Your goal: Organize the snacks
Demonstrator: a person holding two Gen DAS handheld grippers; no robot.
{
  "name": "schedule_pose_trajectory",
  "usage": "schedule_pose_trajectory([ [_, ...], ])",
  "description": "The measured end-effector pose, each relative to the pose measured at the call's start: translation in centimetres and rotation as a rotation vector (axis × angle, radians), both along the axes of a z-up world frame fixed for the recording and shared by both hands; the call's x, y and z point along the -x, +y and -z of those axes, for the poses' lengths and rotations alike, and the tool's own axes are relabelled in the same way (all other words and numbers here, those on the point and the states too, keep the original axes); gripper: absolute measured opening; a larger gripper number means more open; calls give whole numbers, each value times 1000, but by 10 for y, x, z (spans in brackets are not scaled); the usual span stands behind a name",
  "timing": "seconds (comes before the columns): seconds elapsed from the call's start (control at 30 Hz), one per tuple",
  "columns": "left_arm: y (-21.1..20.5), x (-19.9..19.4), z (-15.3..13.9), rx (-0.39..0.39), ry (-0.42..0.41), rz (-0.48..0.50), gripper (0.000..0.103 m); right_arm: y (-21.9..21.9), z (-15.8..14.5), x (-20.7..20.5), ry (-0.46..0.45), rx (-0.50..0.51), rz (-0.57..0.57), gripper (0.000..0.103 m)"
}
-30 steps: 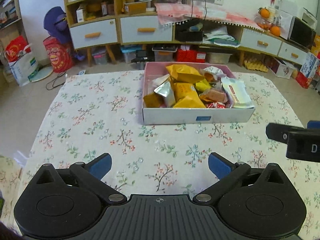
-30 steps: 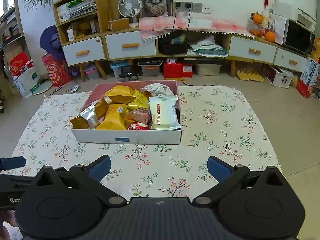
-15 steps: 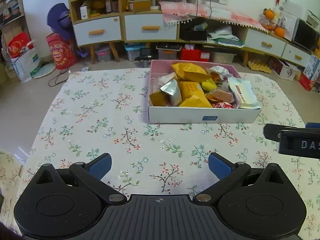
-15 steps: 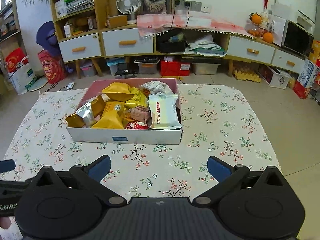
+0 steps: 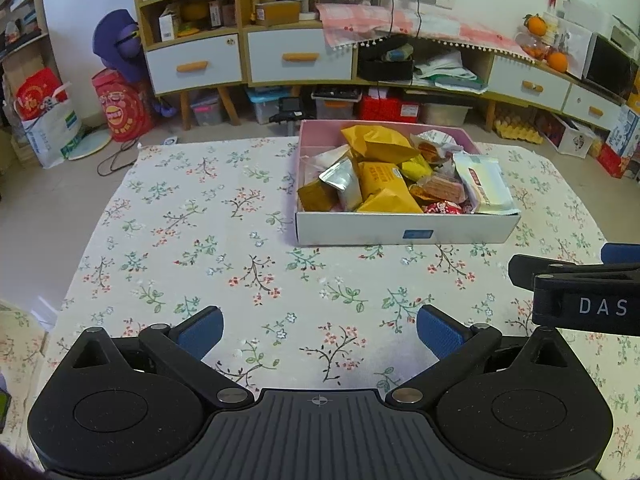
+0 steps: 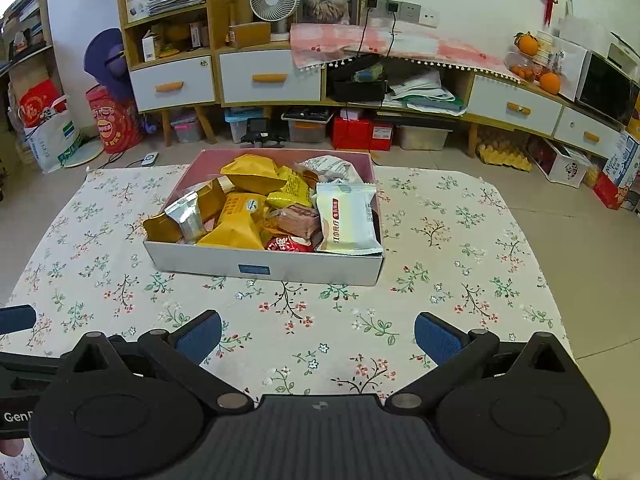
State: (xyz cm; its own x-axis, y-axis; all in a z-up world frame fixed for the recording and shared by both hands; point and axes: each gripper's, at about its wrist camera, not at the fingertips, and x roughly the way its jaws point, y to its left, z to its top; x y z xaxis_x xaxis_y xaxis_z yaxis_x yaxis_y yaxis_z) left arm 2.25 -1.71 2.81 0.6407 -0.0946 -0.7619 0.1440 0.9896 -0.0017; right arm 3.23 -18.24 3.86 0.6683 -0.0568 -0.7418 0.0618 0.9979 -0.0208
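Observation:
A shallow white box with a pink inside (image 5: 404, 229) (image 6: 264, 266) stands on the floral tablecloth and holds several snack packs: yellow bags (image 5: 388, 178) (image 6: 240, 224), a silver pouch (image 5: 344, 184) and a white pack (image 5: 484, 184) (image 6: 348, 218). My left gripper (image 5: 319, 332) is open and empty, hovering over the cloth short of the box and to its left. My right gripper (image 6: 318, 334) is open and empty, in front of the box. The right gripper's body shows at the right edge of the left wrist view (image 5: 580, 292).
The table (image 5: 180, 216) is covered with a floral cloth; its edges drop to the floor on the left and right. Behind it stand wooden cabinets with drawers (image 6: 268, 76), a fan (image 6: 274, 0), red bags (image 5: 120, 108) and floor clutter.
Both grippers have risen slightly and drifted, so the box sits lower in each view. The left view has shifted leftward. Both jaws stay open and nothing was picked up.

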Motion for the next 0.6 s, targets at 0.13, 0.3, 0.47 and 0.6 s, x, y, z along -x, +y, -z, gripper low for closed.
schedule_pose_trajectory([
  [0.13,-1,1,-1,-1,-2,2,103,0,0,0,0,1,0,82],
  [0.3,-1,1,-1,-4,-2,2,103,0,0,0,0,0,-1,82],
  [0.47,-2,1,-1,-6,-1,3,103,0,0,0,0,0,-1,82],
  [0.6,-2,1,-1,-6,-1,2,103,1,1,1,2,2,-4,82],
])
